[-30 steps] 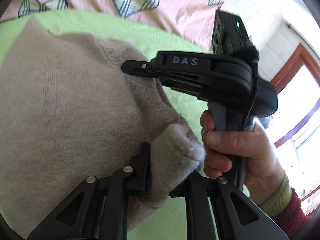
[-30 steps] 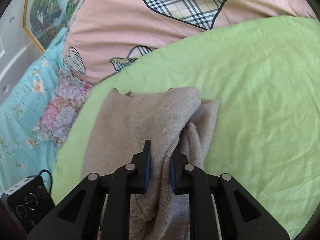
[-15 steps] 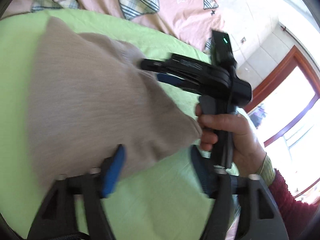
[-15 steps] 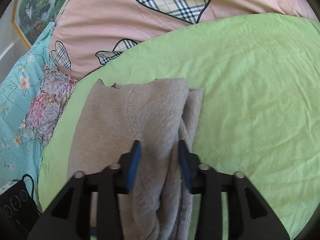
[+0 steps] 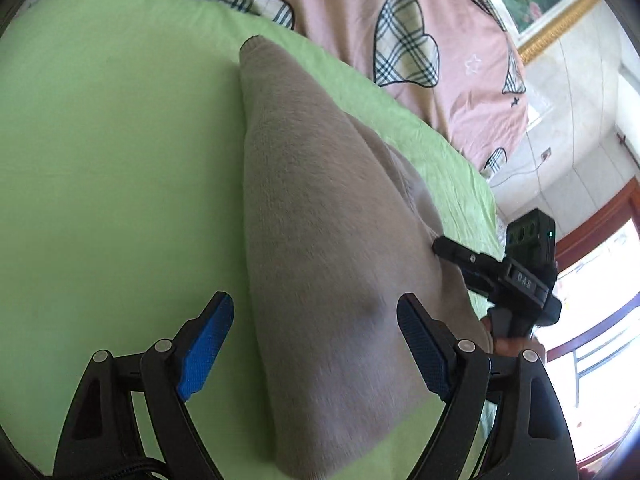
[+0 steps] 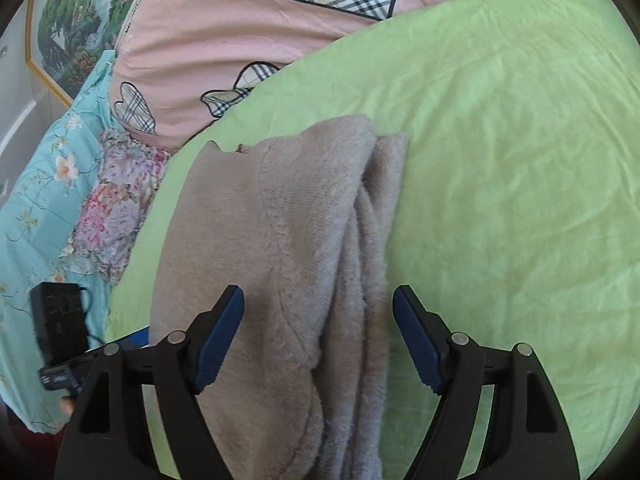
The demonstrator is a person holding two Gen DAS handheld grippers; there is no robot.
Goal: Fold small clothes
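Folding is partway done. The soft beige knitted sweater point(image 6: 280, 264) lies on the light green bed sheet point(image 6: 500, 160), with one side already turned over onto the middle, so it makes a long narrow shape. A thick bunch of layers runs along its right edge.

The left tongs point(image 5: 312, 344) are wide open, and their blue pads point(image 5: 206, 346) touch nothing; the sweater's near end lies between them, not pinched. The right tongs point(image 6: 318, 336) are opening right now. The sweater lies between their pads too, but they do not press on it. So it looks like both have let go after a fold.

Next, I think, comes folding the long shape in half. For that, both tongs would need to pinch one end of the sweater and carry it over to the other end.

Both tongs point slanting down at the bed. In the left view, a hand point(image 5: 508, 340) holds the right tongs at the sweater's side. A pink quilt with checked hearts point(image 6: 224, 40) lies behind.
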